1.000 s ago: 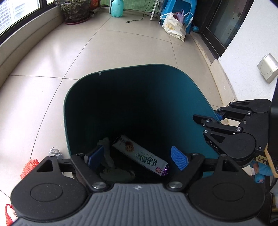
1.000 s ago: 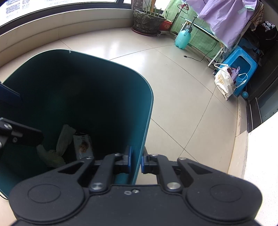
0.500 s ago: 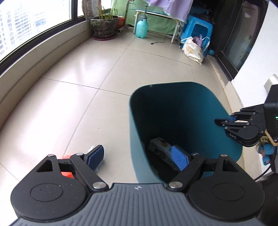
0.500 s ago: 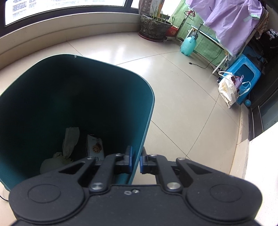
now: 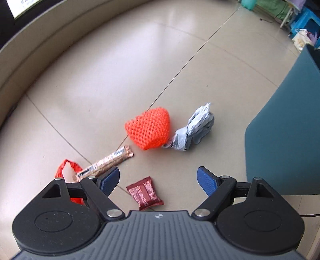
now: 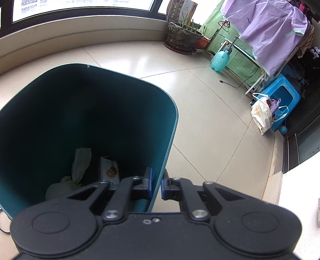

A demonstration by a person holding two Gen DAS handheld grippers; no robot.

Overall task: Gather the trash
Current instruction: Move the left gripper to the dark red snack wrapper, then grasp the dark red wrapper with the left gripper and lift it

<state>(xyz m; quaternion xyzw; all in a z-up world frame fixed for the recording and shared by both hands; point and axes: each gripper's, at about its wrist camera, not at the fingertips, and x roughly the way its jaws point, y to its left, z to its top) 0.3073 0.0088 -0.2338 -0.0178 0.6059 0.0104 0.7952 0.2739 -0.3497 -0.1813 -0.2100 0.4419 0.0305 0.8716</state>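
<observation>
Glossy beige floor tiles (image 5: pixel 112 66) carried the light, squashy orange foam fruit net (image 5: pixel 149 128), best pinched across its middle, as the left gripper (image 5: pixel 158 181) hung wide open and the right gripper (image 6: pixel 156 185) clamped the teal plastic bin's (image 6: pixel 86 112) rim.

A home's enclosed balcony: glossy beige floor tiles (image 6: pixel 200 112) run beneath a curved window (image 6: pixel 80 6). Beside the window stands a potted plant (image 6: pixel 183 37); just past the plant are a spray bottle (image 6: pixel 220 60), a rack hung with purple laundry (image 6: pixel 266 34) and a blue stool (image 6: pixel 284 100).
</observation>
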